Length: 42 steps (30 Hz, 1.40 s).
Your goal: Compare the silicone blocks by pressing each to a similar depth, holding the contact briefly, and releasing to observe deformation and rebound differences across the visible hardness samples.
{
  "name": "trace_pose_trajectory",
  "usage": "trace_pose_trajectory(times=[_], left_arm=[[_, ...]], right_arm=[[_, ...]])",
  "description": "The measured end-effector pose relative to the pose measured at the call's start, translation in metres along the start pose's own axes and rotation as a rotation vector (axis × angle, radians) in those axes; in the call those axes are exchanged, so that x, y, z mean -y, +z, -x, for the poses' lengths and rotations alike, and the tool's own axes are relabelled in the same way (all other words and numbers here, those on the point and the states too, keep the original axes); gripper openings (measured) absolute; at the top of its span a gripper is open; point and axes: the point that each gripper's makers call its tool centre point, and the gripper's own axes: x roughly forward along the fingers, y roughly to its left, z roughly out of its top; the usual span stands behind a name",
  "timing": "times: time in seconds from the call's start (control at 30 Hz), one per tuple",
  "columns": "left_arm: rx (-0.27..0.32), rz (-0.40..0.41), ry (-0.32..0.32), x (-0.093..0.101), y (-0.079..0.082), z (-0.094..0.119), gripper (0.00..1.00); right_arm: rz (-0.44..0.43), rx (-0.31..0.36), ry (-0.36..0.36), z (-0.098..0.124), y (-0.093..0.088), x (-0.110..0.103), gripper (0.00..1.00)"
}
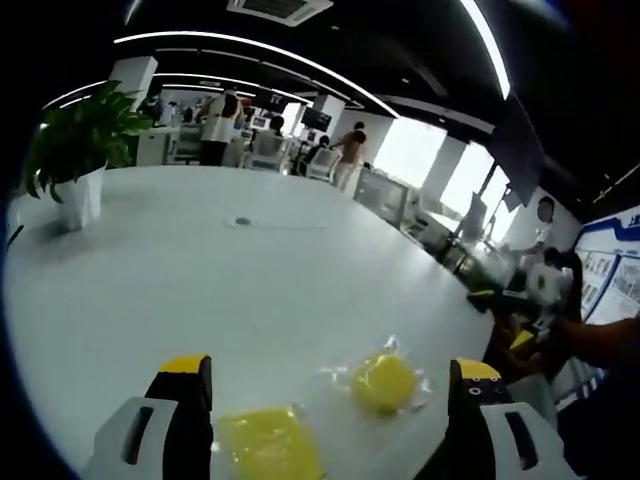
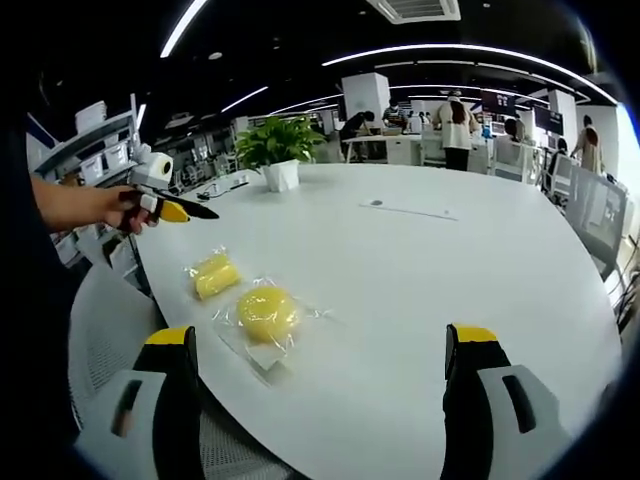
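Both claws are released, jaws spread wide, holding and touching nothing. The left claw [image 1: 330, 385] hovers with a square yellow block [image 1: 270, 445] between its jaws and a rounder block [image 1: 384, 382] just ahead. From the right claw [image 2: 330, 350], both wrapped blocks lie ahead-left on the white surface [image 2: 420, 270]. Pressing apparently hasn't begun; next, lower onto one block.

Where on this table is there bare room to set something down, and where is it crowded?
Free: the broad white table between the potted plant and the near edge. Crowded: the near corner, where the round yellow block and the square yellow block lie in their wrappers.
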Motion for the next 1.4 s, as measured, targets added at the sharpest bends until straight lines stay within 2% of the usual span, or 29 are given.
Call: trace_pose_trajectory(times=[0.1,0.2,0.63,0.8,0.87,1.0,1.07,1.13,1.4], left_arm=[[0.027,0.013,0.04,-0.002,0.004,-0.01,0.99],[0.041,0.092,0.04,-0.001,0.003,-0.019,0.99],[0.012,0.239,0.021,0.001,-0.015,-0.053,0.93],[-0.006,0.334,0.003,0.003,-0.022,-0.066,0.9],[-0.028,0.405,-0.01,0.007,-0.028,-0.071,0.89],[-0.026,0.495,-0.006,0.003,-0.032,-0.078,0.86],[-0.033,0.507,-0.01,0.003,-0.035,-0.081,0.86],[-0.041,0.51,-0.003,0.001,-0.038,-0.086,0.81],[-0.073,0.53,-0.004,0.009,-0.045,-0.098,0.8]], right_arm=[[-0.005,0.001,-0.005,0.002,-0.001,0.0,0.96],[-0.01,0.002,-0.008,0.003,-0.003,0.001,0.96],[-0.024,0.002,-0.016,0.006,-0.006,0.002,0.96],[-0.028,-0.002,-0.018,0.007,-0.008,0.003,0.96],[-0.029,-0.002,-0.018,0.007,-0.008,0.004,0.96],[-0.032,-0.002,-0.017,0.007,-0.008,0.004,0.96],[-0.034,-0.003,-0.017,0.007,-0.008,0.004,0.96],[-0.034,-0.008,-0.014,0.007,-0.009,0.004,0.96],[-0.035,-0.016,-0.015,0.009,-0.01,0.006,0.96]])
